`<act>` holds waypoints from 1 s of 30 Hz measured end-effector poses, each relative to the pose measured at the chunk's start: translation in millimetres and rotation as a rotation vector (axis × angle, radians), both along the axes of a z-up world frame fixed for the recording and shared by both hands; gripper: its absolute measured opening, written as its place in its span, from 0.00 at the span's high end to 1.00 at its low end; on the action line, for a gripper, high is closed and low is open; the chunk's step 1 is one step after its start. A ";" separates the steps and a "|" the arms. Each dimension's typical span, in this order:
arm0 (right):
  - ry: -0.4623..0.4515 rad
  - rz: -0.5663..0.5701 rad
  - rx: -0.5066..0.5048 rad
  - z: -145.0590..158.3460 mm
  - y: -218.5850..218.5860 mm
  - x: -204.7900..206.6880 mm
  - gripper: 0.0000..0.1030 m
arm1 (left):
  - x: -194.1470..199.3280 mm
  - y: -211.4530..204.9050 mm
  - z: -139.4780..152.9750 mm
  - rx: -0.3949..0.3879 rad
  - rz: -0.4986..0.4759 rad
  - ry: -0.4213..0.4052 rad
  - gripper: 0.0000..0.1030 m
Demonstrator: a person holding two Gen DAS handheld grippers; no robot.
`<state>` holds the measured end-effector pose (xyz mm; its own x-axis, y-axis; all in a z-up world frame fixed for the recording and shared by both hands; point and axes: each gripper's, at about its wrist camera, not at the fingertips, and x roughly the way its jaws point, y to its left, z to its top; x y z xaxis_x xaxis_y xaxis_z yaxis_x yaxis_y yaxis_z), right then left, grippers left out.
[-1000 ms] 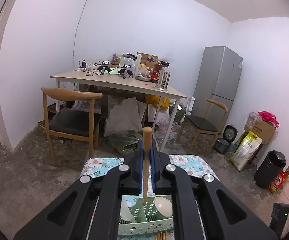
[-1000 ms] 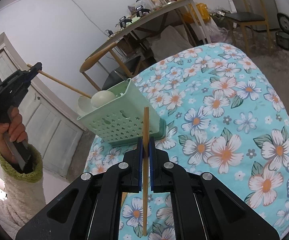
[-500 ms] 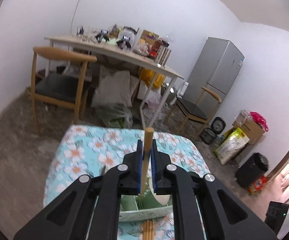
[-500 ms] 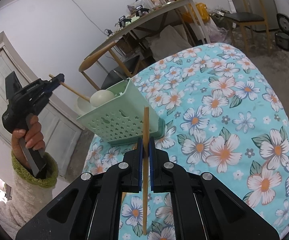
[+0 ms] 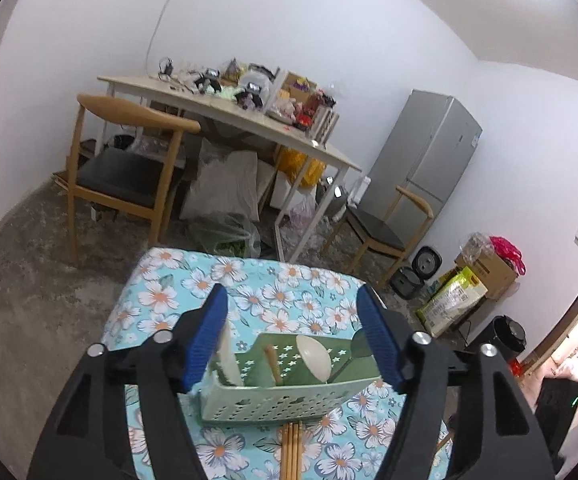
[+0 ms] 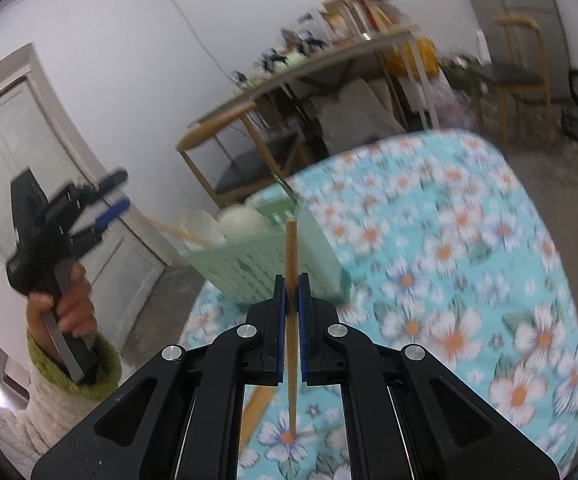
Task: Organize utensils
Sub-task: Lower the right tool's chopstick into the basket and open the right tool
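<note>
One table (image 5: pixel 177 296) wears a turquoise cloth printed with white, orange-centred flowers. On it stands one pale green plastic utensil basket (image 5: pixel 277 400), rectangular, its walls pierced with small holes and stars, split into compartments. Inside lean two rounded white spoons (image 5: pixel 317 360) and one wooden chopstick (image 5: pixel 271 362), tilted toward 11 o'clock. Just beside the basket's near wall, at 6 o'clock, lies a bundle of about three wooden chopsticks (image 5: pixel 292 446), flat on the cloth. The left hand-held gripper (image 5: pixel 293 332) has just been spreading; its blue-padded jaws stand wide apart above the basket, nothing pressed between them. The right hand-held gripper (image 6: pixel 292 292) is clamped tight on one slim wooden chopstick (image 6: pixel 291 248) standing toward 12 o'clock, with the basket just beyond it at 11 o'clock.
</note>
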<state>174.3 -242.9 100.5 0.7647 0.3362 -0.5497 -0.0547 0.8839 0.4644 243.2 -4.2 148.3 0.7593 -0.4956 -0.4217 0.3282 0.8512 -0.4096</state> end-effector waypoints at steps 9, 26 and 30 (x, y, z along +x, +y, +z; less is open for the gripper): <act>-0.271 0.098 -0.027 97.6 19.9 21.7 0.96 | -39.8 37.5 -27.7 0.022 0.080 0.019 0.25; -0.492 0.225 -0.334 129.4 112.5 89.3 0.96 | -65.7 65.9 -110.5 0.111 0.156 0.204 0.24; -0.480 0.253 -0.420 110.1 128.3 99.0 0.96 | -64.5 68.9 -111.7 0.113 0.163 0.202 0.24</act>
<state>273.4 -114.6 210.6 0.8823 0.3691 -0.2921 -0.3975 0.9166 -0.0427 178.7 64.7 36.5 0.7201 -0.3154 -0.6181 0.1046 0.9299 -0.3526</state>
